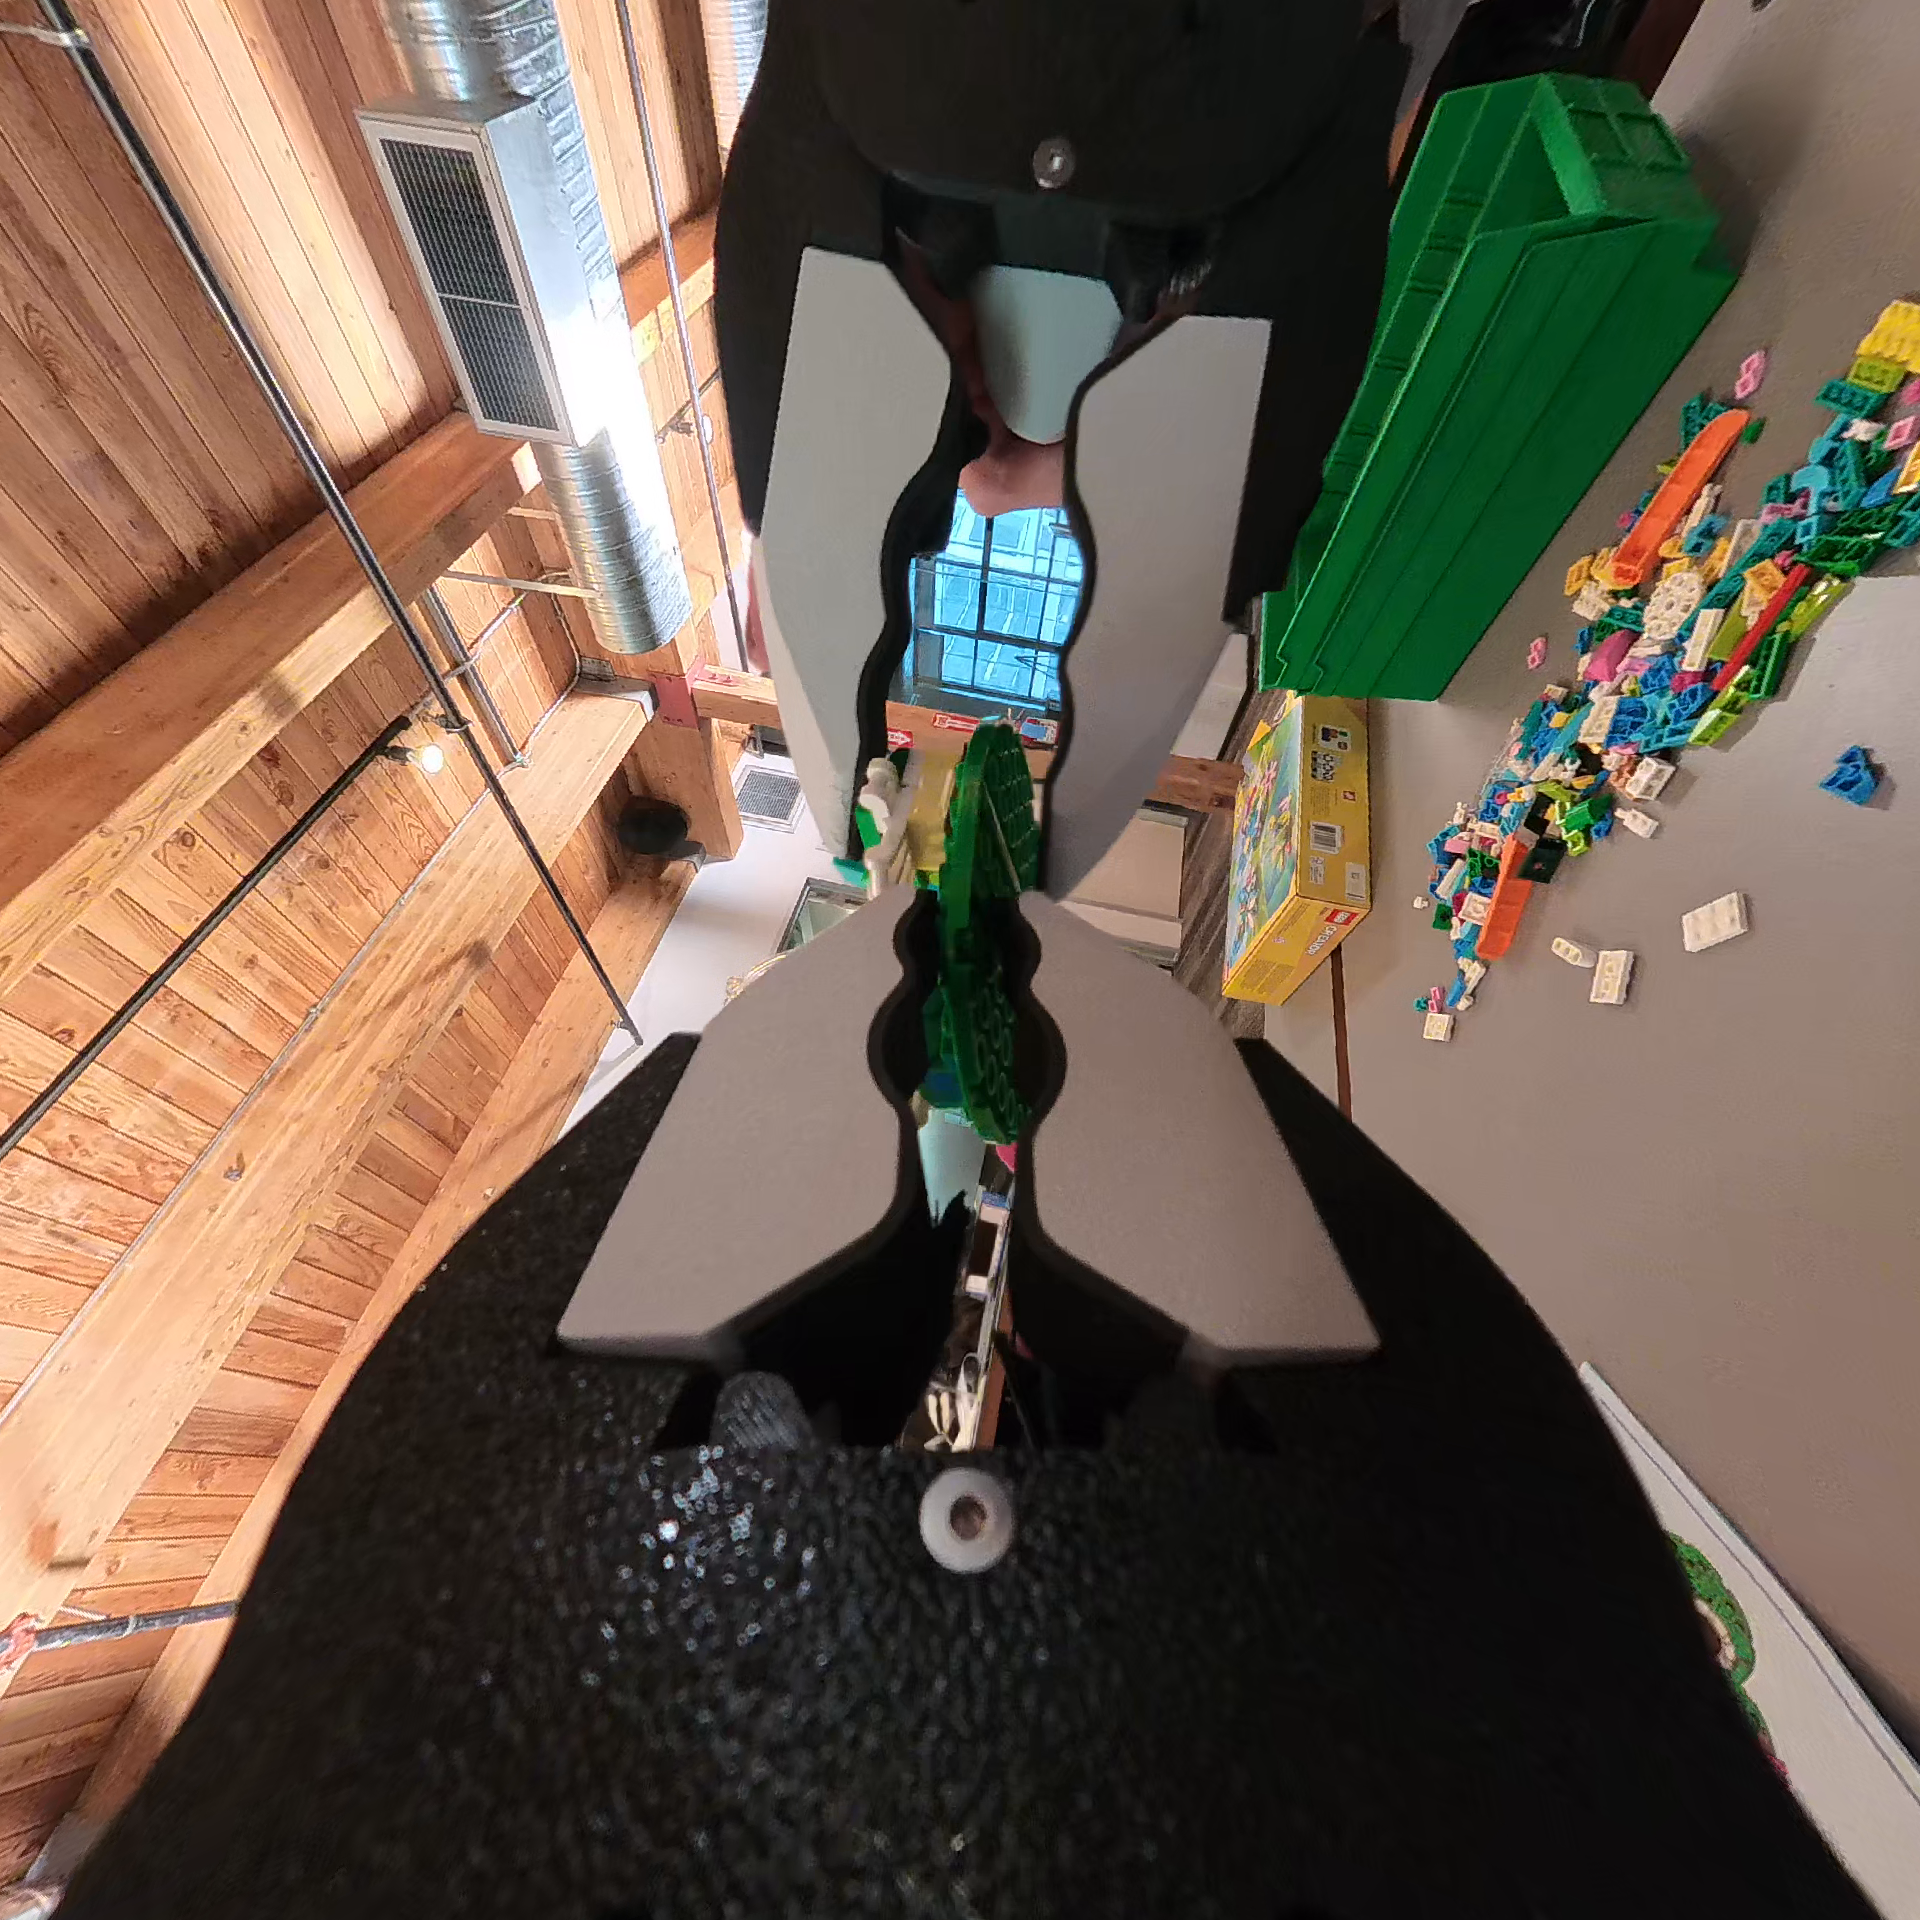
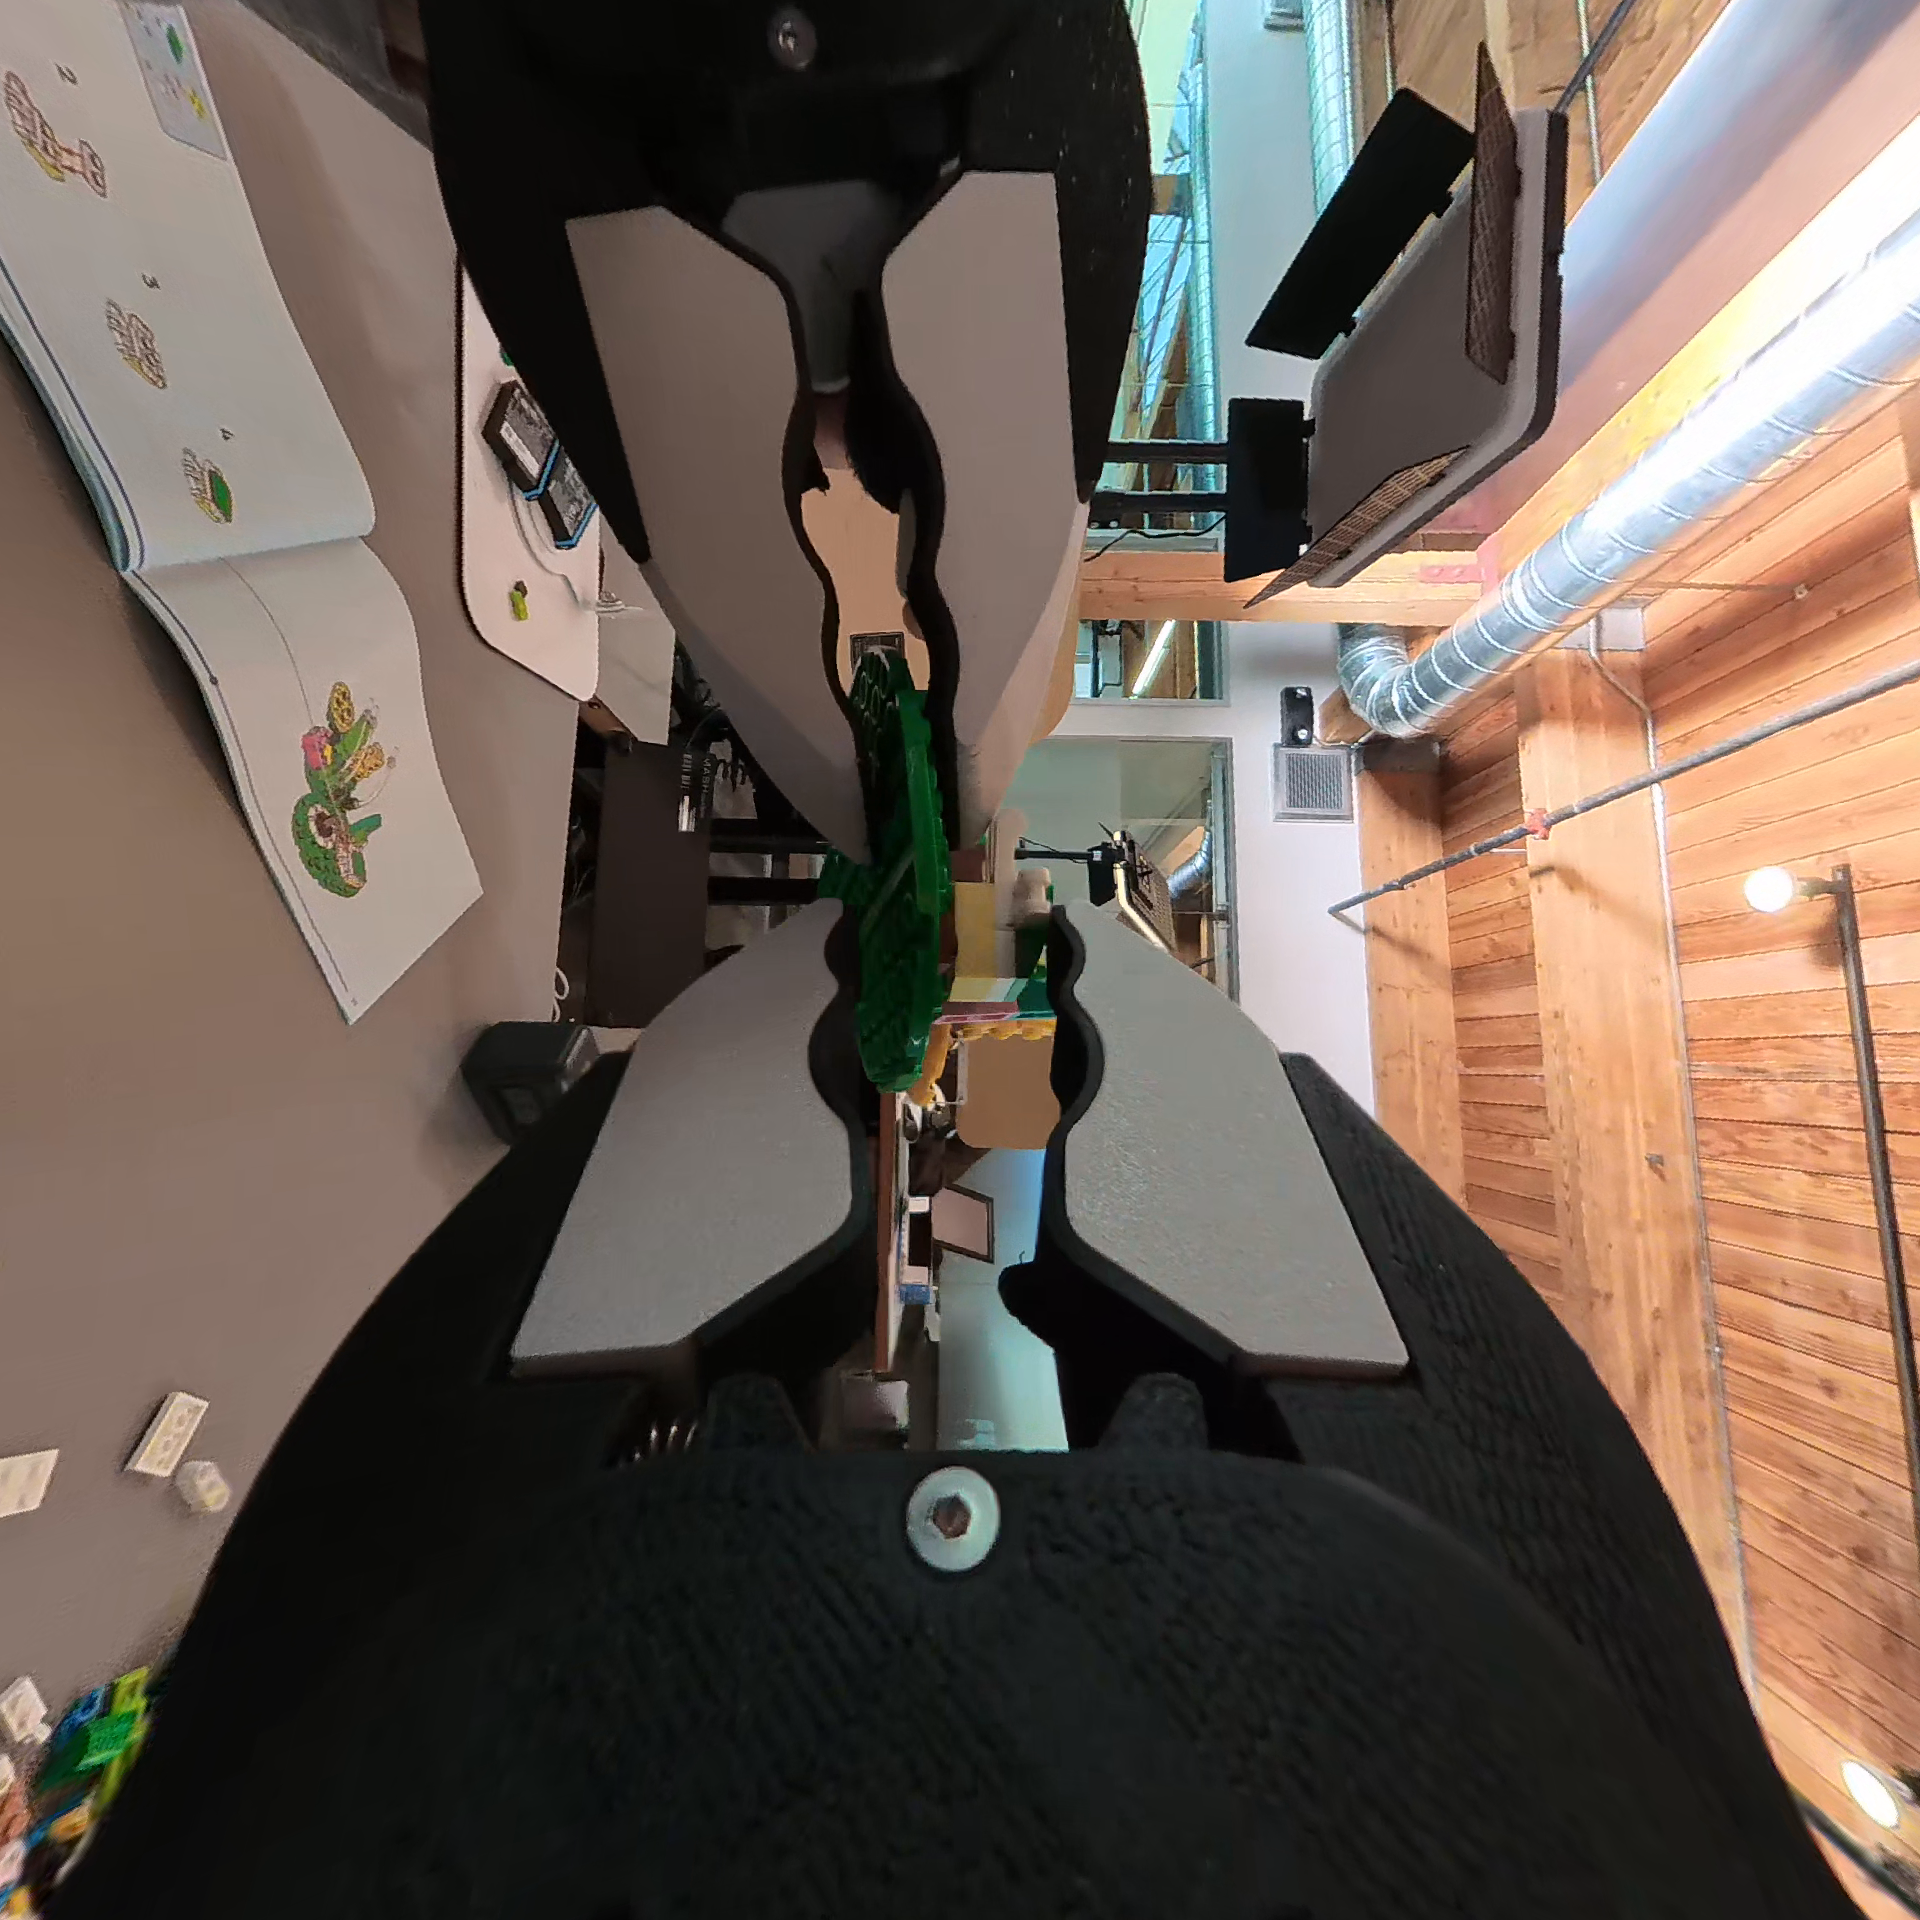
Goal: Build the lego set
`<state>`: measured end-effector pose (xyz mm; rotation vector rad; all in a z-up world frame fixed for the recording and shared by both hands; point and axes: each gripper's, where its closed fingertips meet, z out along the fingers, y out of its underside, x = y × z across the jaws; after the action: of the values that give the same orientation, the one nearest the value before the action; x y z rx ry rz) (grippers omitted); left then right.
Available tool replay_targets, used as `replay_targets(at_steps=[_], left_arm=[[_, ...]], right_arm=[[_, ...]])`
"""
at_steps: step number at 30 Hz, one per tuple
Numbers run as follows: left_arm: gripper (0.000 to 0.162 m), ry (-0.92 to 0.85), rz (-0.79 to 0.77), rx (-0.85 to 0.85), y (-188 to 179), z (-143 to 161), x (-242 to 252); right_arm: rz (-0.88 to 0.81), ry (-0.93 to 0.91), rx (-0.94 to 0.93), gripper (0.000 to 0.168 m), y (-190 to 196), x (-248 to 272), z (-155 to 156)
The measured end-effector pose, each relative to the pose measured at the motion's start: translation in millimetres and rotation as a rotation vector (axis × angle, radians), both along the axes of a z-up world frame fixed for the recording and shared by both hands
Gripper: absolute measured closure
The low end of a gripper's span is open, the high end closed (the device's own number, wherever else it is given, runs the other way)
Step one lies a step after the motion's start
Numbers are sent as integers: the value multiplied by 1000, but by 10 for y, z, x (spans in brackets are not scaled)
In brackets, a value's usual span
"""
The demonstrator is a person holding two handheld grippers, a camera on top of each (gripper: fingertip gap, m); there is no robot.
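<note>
A round green studded plate [image 1: 997, 810] with small yellow, pink and white bricks [image 2: 982, 920] built on one face is held edge-on in the air between both grippers, which face each other. My left gripper [image 1: 971, 914] is shut on the plate's rim; in the right wrist view it [image 2: 920, 831] comes in from the top. My right gripper [image 2: 945, 925] is closed across the plate [image 2: 899, 935] and the bricks on it; in the left wrist view it [image 1: 956, 852] comes in from the top. The bricks [image 1: 878, 810] show as white and green bits beside the plate.
On the grey table [image 1: 1662, 1195] lie a pile of loose coloured bricks [image 1: 1683, 644], a green plastic bin [image 1: 1486, 395] and a yellow set box [image 1: 1299, 852]. An open instruction booklet [image 2: 208, 416] and a few white bricks [image 2: 166, 1434] lie on the table's other side. Left and right tips are no more than a few centimetres apart.
</note>
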<state>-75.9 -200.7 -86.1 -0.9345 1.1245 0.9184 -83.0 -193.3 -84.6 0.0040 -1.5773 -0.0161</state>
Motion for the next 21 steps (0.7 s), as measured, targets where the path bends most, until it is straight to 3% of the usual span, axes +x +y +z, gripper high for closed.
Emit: replay_targets(at_steps=[7,15,21], left_arm=[[151,4,-6,-9,6,-20,12],[151,7,-9,-8,11,-27,12],[151,15,-11,-11,14,-41,29]], right_arm=[[-1,-15,-14,139,7,14,-13],[55,-102,-187,141,-58,63,-25],[49,-96,-152,140,-64,46,-45]])
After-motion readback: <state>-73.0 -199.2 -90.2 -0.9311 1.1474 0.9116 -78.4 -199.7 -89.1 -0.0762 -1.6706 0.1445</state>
